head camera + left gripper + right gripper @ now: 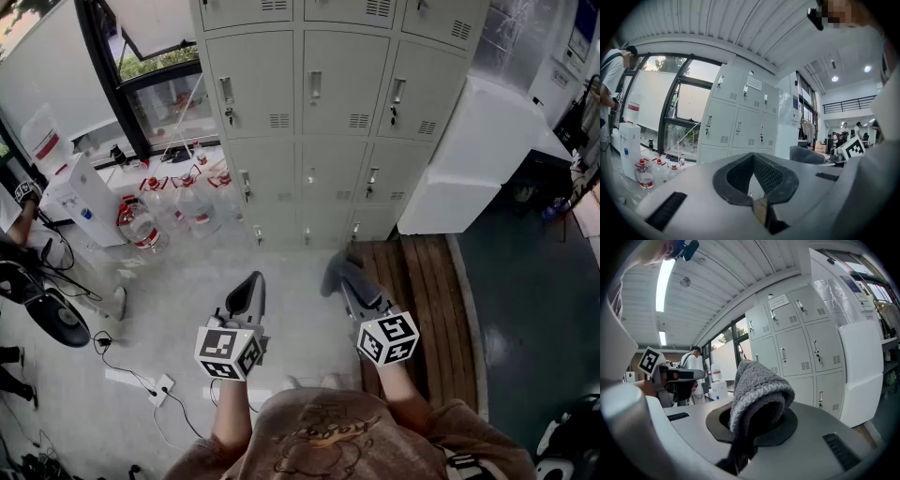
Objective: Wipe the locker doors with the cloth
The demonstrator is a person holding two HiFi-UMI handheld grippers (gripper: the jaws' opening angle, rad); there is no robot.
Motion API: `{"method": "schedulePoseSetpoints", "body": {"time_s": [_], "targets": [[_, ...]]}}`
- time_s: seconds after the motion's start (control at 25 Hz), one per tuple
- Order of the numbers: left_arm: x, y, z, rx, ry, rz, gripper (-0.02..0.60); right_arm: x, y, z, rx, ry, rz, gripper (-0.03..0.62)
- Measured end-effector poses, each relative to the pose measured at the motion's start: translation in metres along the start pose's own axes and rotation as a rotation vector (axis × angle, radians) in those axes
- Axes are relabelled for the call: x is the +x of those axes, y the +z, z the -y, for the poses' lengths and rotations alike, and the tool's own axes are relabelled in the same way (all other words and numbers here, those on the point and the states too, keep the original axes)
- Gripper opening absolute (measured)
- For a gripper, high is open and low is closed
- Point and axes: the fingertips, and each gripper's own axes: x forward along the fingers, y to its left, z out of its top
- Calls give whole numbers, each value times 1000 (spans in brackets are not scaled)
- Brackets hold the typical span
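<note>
The cloth [339, 270] is clamped in the right tool [356, 292], well short of the locker doors [343, 82] on the far side. The left tool [247, 291] is closed on nothing. The cloth is best pressed flat against a door and swept in overlapping strokes, with the handles skirted. The top row is cut off, and no dirt can be made out.

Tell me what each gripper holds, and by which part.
The right gripper is shut on the grey cloth, pinching its bunched middle; a folded end sticks out past the jaws. The left gripper is shut, empty.
</note>
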Motion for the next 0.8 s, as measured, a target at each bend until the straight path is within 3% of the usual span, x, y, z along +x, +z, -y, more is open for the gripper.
{"method": "schedulePoseSetpoints", "body": {"time_s": [0.8], "targets": [[-19, 8, -17, 29, 19, 17, 2, -1, -9, -25, 35, -4, 9, 34]]}}
